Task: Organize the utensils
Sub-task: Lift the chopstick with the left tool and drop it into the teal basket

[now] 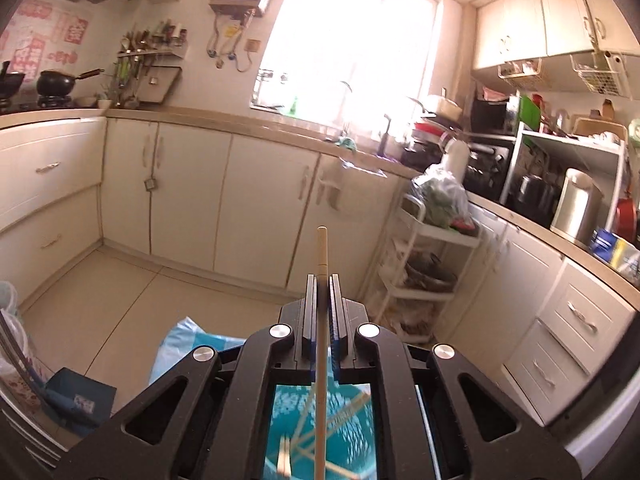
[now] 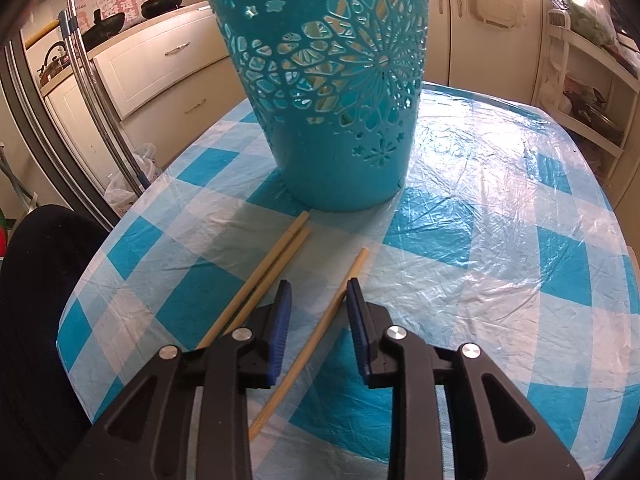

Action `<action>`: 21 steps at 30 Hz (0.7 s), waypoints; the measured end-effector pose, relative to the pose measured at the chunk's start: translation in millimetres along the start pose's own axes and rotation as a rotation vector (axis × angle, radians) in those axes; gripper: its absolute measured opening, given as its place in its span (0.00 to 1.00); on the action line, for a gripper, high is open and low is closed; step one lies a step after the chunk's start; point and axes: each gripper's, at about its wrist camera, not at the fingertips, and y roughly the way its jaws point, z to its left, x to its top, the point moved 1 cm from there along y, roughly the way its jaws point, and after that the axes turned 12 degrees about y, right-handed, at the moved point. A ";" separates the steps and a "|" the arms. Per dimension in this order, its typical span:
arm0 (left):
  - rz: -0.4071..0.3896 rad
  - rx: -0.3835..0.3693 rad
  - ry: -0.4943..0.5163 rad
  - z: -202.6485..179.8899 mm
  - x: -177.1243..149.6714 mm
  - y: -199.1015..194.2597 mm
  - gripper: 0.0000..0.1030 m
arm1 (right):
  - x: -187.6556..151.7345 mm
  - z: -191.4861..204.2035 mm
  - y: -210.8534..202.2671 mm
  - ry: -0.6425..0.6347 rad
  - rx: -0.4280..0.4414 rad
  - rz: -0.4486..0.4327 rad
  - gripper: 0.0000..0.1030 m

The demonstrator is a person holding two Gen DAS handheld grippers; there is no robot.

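left wrist: left gripper (image 1: 322, 280) raised over the kitchen floor, fingers (image 1: 311, 304) pinching one chopstick (image 1: 322, 256), tip sticking out past them; below, more chopsticks (image 1: 304, 436) lie inside the teal basket (image 1: 352, 432)

right wrist: right gripper (image 2: 319, 290) low over the desk (image 2: 500, 220), fingers (image 2: 282, 316) spread, straddling a single chopstick (image 2: 316, 332) lying flat, pads not pressing it. chopstick pair (image 2: 264, 276) lies just left, side by side, ends near the basket (image 2: 340, 120) base, which stands upright on the checked cloth
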 end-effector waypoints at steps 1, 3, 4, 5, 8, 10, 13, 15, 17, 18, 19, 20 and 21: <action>-0.008 0.013 -0.011 1.4 0.5 6.7 0.05 | 0.0 0.3 0.1 -0.001 0.002 0.001 0.31; -0.018 0.038 -0.029 2.8 -0.4 19.8 0.05 | -0.1 1.2 0.6 0.003 0.006 0.001 0.31; -0.024 0.053 -0.034 2.9 -1.7 25.7 0.05 | 0.1 1.1 0.9 0.005 0.009 0.002 0.31; -0.026 0.063 -0.040 3.2 -4.0 31.0 0.05 | 0.3 0.4 0.9 0.009 0.012 0.002 0.31; -0.018 0.080 -0.043 4.8 -14.4 41.5 0.05 | 0.7 -0.4 0.6 0.017 0.018 0.002 0.31; 0.003 0.085 -0.029 2.7 -24.5 49.6 0.05 | 1.0 -1.4 0.1 0.020 0.020 0.002 0.32; 0.040 0.089 -0.016 2.2 -40.8 55.6 0.05 | 1.4 -2.2 -0.3 0.019 0.021 0.003 0.32; 0.064 0.092 -0.006 2.0 -50.3 56.4 0.05 | 1.3 -2.0 -0.3 0.015 0.021 0.003 0.33; 0.095 0.088 0.010 0.9 -59.2 58.3 0.05 | 1.2 -1.2 -0.2 0.010 0.020 0.004 0.34; 0.108 0.087 0.019 -0.1 -62.8 58.7 0.05 | 1.0 -0.4 0.3 0.008 0.019 0.004 0.35; 0.123 0.087 0.030 -1.0 -66.4 58.7 0.05 | 0.8 -0.3 0.4 0.006 0.018 0.004 0.35; 0.140 0.085 0.044 -2.2 -70.5 57.9 0.05 | 0.7 0.0 0.6 0.005 0.018 0.004 0.35; 0.151 0.085 0.054 -2.0 -73.6 56.8 0.06 | 0.7 0.0 0.6 0.006 0.018 0.004 0.35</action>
